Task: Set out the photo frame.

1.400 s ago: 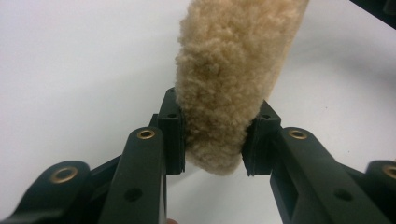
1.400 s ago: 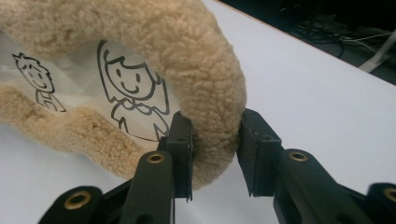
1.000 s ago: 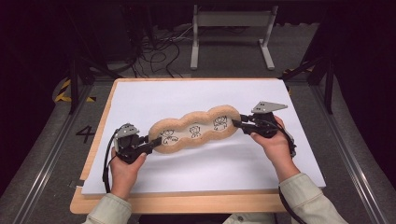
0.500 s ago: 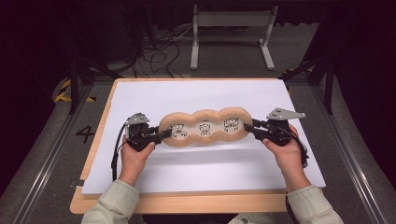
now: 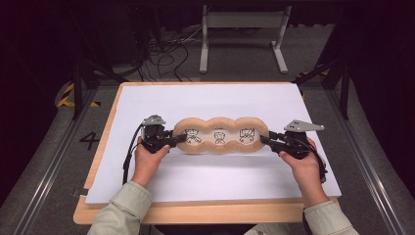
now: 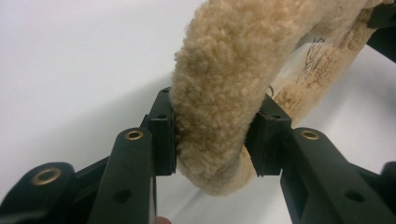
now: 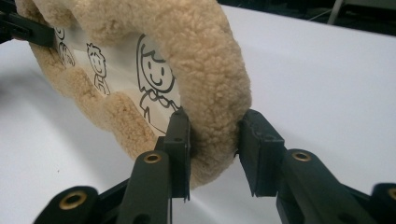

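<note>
While level, both tools (image 5: pixel 180 139) (image 5: pixel 265 141) grip cushion (image 5: pixel 220 135)

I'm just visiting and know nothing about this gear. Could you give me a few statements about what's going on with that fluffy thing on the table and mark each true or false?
1. The fluffy cushion has three cartoon figures drawn on it. True.
2. The left gripper has the cushion's end between its jaws. True; those jaws have just been opening.
3. The cushion is bright blue. False; it is tan.
4. The right gripper is far from the cushion. False; it holds the cushion's other end.
5. The white sheet lies on a wooden board. True.
</note>
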`<state>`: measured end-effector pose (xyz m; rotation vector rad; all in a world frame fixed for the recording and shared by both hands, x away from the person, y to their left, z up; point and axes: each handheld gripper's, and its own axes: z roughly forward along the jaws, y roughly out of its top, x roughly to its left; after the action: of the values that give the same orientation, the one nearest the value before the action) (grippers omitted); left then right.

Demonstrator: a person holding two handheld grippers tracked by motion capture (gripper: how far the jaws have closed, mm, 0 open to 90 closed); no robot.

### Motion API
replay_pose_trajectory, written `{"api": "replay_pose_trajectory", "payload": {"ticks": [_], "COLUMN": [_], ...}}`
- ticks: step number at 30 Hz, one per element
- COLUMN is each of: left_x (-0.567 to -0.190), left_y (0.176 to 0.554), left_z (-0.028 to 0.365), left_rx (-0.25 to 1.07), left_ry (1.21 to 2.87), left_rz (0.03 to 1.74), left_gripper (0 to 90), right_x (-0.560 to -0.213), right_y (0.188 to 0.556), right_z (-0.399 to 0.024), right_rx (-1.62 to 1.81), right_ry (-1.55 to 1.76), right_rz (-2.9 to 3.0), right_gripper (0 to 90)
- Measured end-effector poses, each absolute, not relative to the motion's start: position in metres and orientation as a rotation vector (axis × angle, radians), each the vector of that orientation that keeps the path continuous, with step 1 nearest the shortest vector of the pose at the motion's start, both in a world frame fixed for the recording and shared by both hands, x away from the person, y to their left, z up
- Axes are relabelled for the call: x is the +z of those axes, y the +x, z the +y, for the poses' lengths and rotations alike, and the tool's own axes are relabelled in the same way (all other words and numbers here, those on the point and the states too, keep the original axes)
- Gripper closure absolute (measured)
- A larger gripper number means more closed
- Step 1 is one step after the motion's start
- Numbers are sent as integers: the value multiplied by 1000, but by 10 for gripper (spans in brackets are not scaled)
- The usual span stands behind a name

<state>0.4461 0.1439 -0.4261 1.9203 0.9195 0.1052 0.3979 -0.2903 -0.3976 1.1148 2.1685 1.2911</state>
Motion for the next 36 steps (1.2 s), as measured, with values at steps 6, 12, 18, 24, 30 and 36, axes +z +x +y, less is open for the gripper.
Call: {"api": "replay_pose_trajectory", "payload": {"ticks": [6,12,18,24,30,36], "left_x": [-431,-433,-432,-432,-432,-431], "left_y": [449,450,450,447,446,443], "left_z": [144,143,144,144,145,142], "left_rx": [44,5,-16,-48,-66,-30], "left_ry": [1934,1955,1961,1961,1956,1967], "left_rz": [954,973,984,997,1001,1006], "left_gripper": [600,605,600,595,595,572], "right_x": [-408,-414,-414,-415,-416,-416], "right_y": [402,403,402,399,399,398], "right_z": [-291,-293,-293,-293,-294,-293], "right_rx": [1282,1281,1271,1260,1270,1255], "right_ry": [1157,1213,1227,1262,1274,1264], "right_rz": [2194,2225,2239,2257,2261,2271], "right_gripper": [666,666,668,672,673,649]}}
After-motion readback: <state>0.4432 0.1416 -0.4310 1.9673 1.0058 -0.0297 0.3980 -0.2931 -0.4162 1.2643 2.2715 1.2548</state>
